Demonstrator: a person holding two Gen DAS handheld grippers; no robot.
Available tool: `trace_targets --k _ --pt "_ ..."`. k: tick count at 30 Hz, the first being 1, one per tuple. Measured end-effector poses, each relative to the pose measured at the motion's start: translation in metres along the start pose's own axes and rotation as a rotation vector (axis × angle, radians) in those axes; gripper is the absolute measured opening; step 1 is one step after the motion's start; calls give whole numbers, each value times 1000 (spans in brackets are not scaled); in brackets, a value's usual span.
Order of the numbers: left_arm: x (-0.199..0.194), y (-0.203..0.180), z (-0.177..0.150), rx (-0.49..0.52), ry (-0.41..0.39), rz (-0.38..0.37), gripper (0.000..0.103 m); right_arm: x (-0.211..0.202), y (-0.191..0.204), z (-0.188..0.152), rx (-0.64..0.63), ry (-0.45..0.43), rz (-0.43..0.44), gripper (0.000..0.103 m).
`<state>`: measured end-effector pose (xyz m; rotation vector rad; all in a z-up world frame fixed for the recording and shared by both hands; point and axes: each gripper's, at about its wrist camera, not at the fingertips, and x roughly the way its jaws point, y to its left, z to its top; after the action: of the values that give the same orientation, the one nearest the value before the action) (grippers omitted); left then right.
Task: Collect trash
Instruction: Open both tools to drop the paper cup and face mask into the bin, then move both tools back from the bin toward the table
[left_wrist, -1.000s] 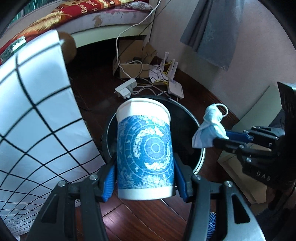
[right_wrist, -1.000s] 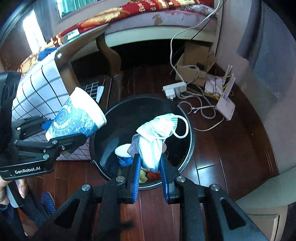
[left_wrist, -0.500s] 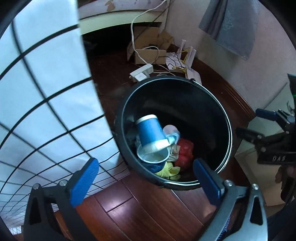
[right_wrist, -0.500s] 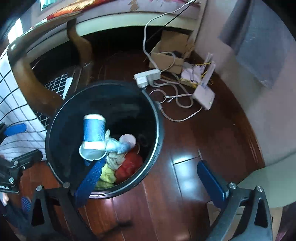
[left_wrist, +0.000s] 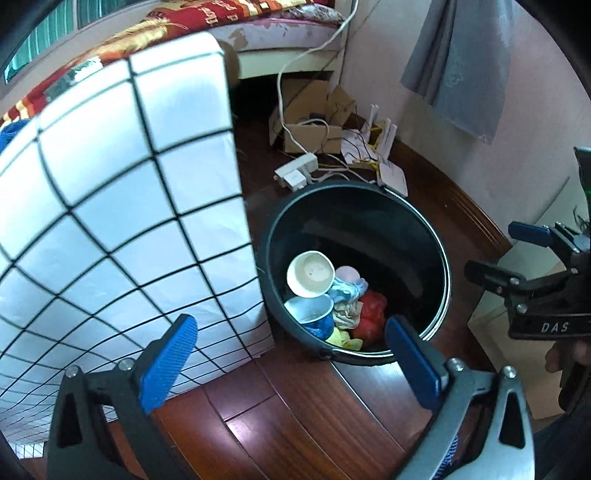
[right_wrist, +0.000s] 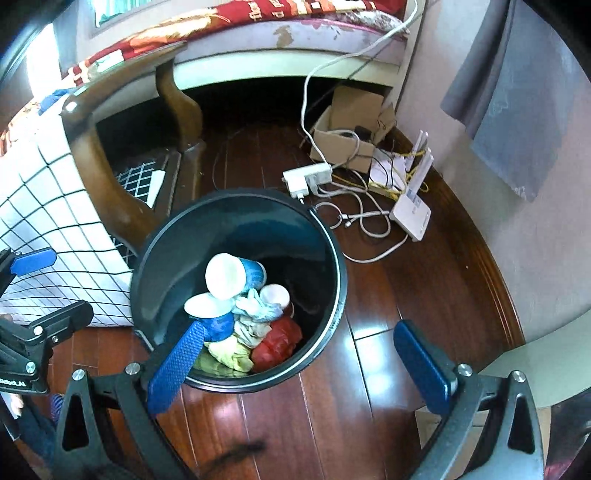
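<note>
A black round trash bin stands on the wood floor. Inside lie a blue patterned paper cup, a second blue cup, a crumpled face mask, red and yellow scraps. My left gripper is open and empty, above the bin's near rim. My right gripper is open and empty over the bin's near edge; it also shows at the right of the left wrist view.
A white gridded tablecloth hangs just left of the bin over a wooden table leg. Behind the bin lie a power strip, cables, a router and a cardboard box. A wall curves along the right.
A second ago the left gripper held the blue cup and the right held the mask above the bin. Both opened; cup and mask now lie in the bin. Both grippers pulled back.
</note>
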<state>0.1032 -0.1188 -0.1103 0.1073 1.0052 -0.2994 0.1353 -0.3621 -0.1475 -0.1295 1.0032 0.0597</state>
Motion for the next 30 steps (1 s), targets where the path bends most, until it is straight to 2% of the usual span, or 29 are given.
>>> trace_targets --k 8,16,30 --pt "-35 8 3 -23 -55 10 102 -39 8 9 3 -74 18 103" --pt "-75 26 5 -57 -133 53 102 -83 21 25 32 -171 46 103" --pt "-114 57 -6 -106 -180 97 102 -112 61 37 -13 -231 74 103"
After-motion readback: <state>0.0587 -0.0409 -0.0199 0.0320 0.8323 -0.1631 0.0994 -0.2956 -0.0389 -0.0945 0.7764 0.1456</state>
